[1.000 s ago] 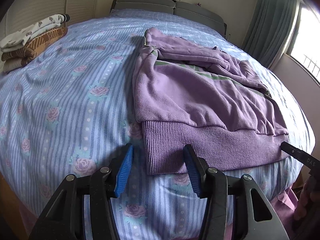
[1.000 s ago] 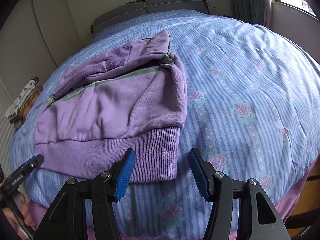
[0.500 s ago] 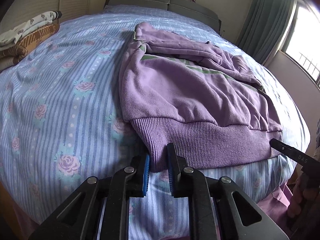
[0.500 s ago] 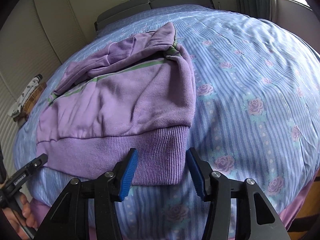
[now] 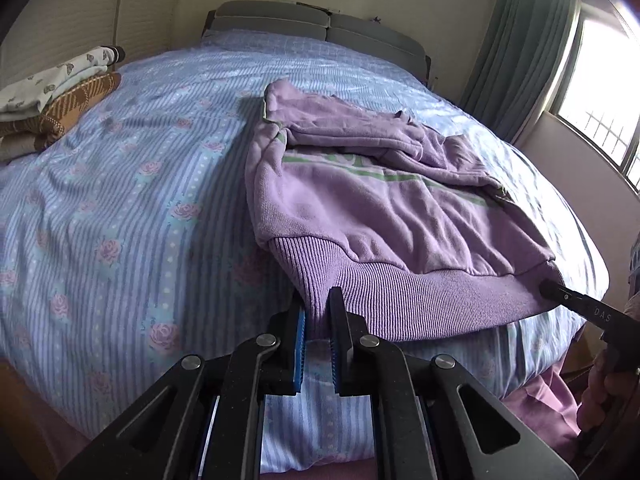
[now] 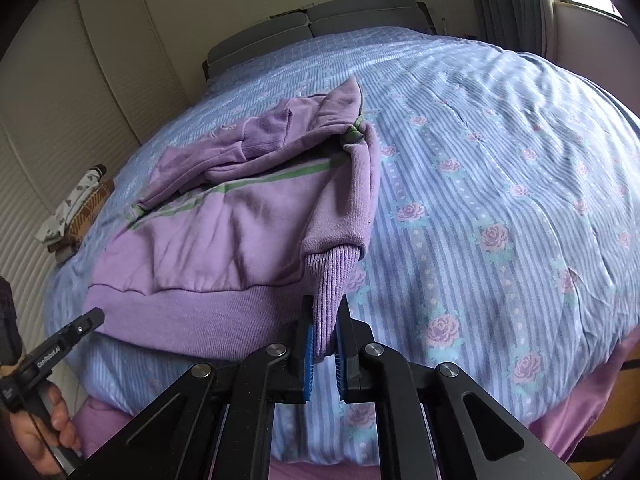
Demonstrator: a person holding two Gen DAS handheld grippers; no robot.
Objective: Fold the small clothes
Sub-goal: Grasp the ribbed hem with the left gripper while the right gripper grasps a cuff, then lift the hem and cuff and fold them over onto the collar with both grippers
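A purple sweatshirt [image 5: 372,204] with a green stripe lies on the bed, its sleeves folded across the chest and its ribbed hem toward me. It also shows in the right wrist view [image 6: 240,232]. My left gripper [image 5: 317,320] is shut on the hem's left corner. My right gripper [image 6: 324,328] is shut on the hem's right corner, which is lifted and bunched. The right gripper's tip [image 5: 576,304] shows at the hem's far end in the left wrist view. The left gripper's tip [image 6: 76,332] shows in the right wrist view.
The bed has a blue striped cover with roses [image 5: 120,200]. A stack of folded clothes [image 5: 52,100] lies at the bed's far left edge. A grey headboard [image 5: 320,28] stands at the back. Curtains and a window [image 5: 592,80] are on the right.
Both grippers have closed on the sweatshirt's hem corners. The right corner has been pulled up and bunched; the left gripper shut half a second ago and stays shut.
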